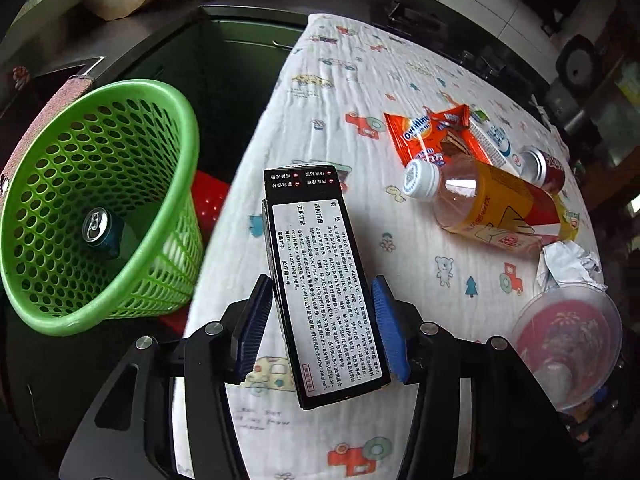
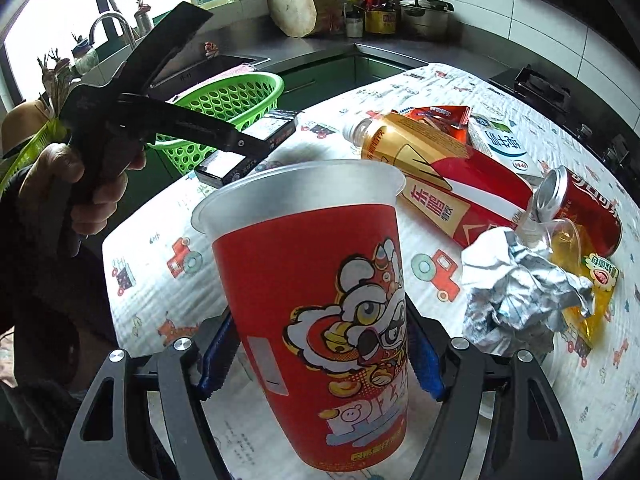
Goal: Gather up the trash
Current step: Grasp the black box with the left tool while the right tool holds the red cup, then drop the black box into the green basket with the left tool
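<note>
My left gripper [image 1: 320, 324] is shut on a black box with a white text label [image 1: 320, 280] and holds it above the table's left edge. A green mesh bin [image 1: 100, 200] stands off the table to the left, with a can [image 1: 100, 228] inside. My right gripper [image 2: 320, 356] is shut on a red plastic cup with a lion print [image 2: 316, 300], tilted over the table. The same black box [image 2: 256, 148] and bin [image 2: 228, 108] show in the right wrist view, with the left gripper's body [image 2: 132, 120].
On the printed tablecloth [image 1: 340, 100] lie an empty bottle with a yellow and red label [image 1: 488, 208], an orange wrapper [image 1: 432, 136], a milk carton [image 1: 492, 140], a red can [image 1: 544, 168], crumpled foil [image 2: 516, 292] and a yellow wrapper [image 2: 580, 280]. A counter and sink are behind.
</note>
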A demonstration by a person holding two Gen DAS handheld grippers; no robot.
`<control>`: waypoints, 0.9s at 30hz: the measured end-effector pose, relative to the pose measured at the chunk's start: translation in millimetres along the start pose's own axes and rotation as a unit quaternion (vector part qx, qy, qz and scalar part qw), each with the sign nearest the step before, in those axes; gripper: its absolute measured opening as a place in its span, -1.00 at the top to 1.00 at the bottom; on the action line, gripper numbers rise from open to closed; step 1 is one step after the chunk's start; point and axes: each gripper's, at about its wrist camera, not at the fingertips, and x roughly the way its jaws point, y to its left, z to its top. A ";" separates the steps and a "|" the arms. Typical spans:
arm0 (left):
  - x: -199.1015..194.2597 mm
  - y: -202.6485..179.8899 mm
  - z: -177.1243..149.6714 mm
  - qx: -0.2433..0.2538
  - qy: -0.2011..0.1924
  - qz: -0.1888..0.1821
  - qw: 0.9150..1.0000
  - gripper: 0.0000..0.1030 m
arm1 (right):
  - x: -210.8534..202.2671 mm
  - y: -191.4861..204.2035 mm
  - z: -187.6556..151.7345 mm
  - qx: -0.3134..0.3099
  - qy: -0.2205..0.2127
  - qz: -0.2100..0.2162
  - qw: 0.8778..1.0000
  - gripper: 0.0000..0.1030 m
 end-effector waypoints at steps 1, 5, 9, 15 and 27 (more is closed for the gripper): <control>-6.6 9.8 2.1 -0.005 -0.008 0.000 1.000 0.02 | 2.4 2.7 5.0 0.002 0.000 0.002 1.000 -0.38; -32.3 56.9 12.4 -0.028 -0.041 0.014 0.999 0.02 | 13.7 18.1 28.3 0.002 -0.001 0.013 1.000 -0.38; -49.0 110.6 26.1 -0.053 -0.063 0.044 0.996 0.02 | 26.3 32.6 57.5 0.000 -0.007 0.030 1.000 -0.38; -38.4 179.0 41.6 -0.084 -0.055 0.066 0.993 0.01 | 51.7 49.4 102.0 0.004 -0.016 0.054 0.998 -0.38; 22.9 229.9 36.5 -0.113 0.006 0.074 0.991 -0.02 | 108.7 65.3 201.4 0.017 -0.028 0.085 0.996 -0.38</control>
